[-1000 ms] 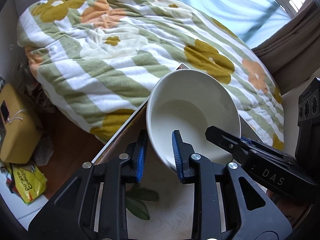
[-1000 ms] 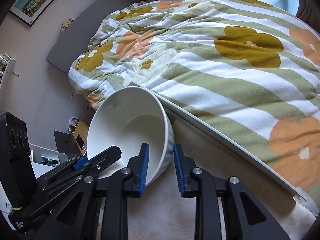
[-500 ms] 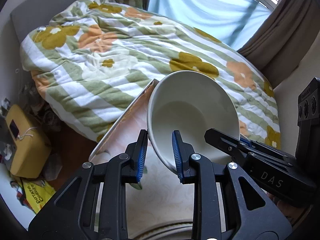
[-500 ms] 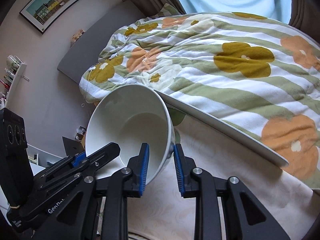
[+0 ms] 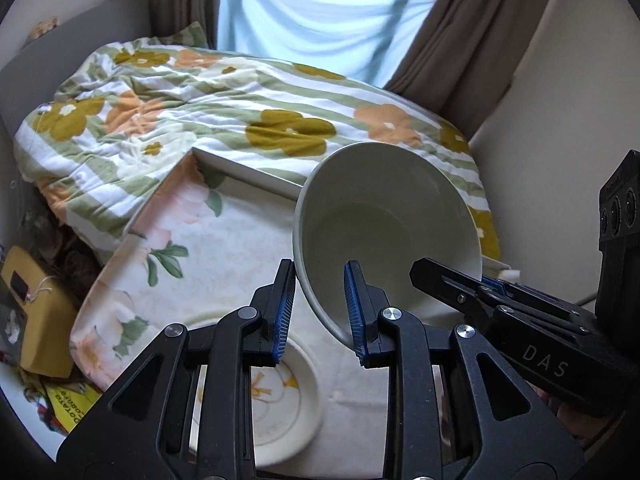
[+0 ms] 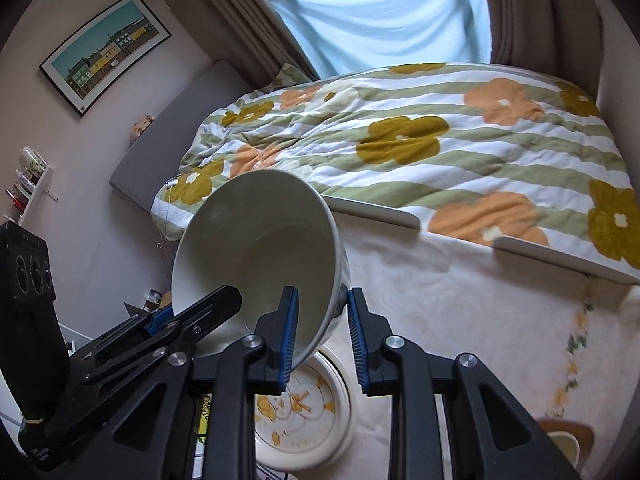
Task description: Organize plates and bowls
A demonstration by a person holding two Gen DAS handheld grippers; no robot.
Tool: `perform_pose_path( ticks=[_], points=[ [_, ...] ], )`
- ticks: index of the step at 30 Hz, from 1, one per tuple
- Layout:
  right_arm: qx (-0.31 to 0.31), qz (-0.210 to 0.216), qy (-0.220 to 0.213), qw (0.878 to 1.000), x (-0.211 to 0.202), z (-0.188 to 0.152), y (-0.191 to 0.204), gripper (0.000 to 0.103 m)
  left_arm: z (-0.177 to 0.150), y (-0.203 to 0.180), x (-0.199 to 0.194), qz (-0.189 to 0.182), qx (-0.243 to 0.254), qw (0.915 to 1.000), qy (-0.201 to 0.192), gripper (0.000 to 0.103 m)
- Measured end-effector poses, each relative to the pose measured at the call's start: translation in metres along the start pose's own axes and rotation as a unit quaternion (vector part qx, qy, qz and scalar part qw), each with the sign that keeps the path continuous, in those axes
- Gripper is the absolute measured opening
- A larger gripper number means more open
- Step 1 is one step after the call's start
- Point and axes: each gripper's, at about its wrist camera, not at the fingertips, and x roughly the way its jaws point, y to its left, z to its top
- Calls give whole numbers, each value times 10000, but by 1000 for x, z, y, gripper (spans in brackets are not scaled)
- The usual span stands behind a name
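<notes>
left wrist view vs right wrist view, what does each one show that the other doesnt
Only the left wrist view shows the yellow box and the snack bag on the floor. Only the right wrist view shows the framed picture and the wall shelf. Both show the white bowl gripped at its rim by the left gripper and the right gripper, the patterned plate below and the floral duvet.
</notes>
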Motion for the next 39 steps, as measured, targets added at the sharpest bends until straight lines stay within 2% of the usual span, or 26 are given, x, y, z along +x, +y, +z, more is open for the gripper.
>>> perform_pose_path(
  ticks=[8, 13, 17, 22, 26, 31, 39],
  points=[
    [655, -607, -187, 9958, -73, -61, -59, 23, -54, -90, -14, -700, 565, 9951, 402, 22],
    [1166, -953, -290, 9882, -98, -93, -88, 23, -81, -134, 4, -1189, 999, 9834, 940, 22],
    [1553, -1193, -248, 9803, -105, -115, -110, 23, -102, -161, 20, -1350, 1318, 9731, 1322, 22],
    [1906, -1278, -138, 9732, -108, -141, -136, 23, -125, -179, 42, -1363, 1594, 9624, 1727, 22],
    [2103, -1261, -37, 9695, -98, -160, -151, 23, -139, -191, 59, -1226, 1829, 9569, 1896, 22],
    [2202, -1247, 22, 9675, -86, -173, -159, 23, -151, -198, 75, -976, 2180, 9511, 1959, 22],
    [2138, -1303, 47, 9681, -75, -180, -162, 23, -157, -198, 91, -754, 2455, 9453, 2013, 22]
  ],
)
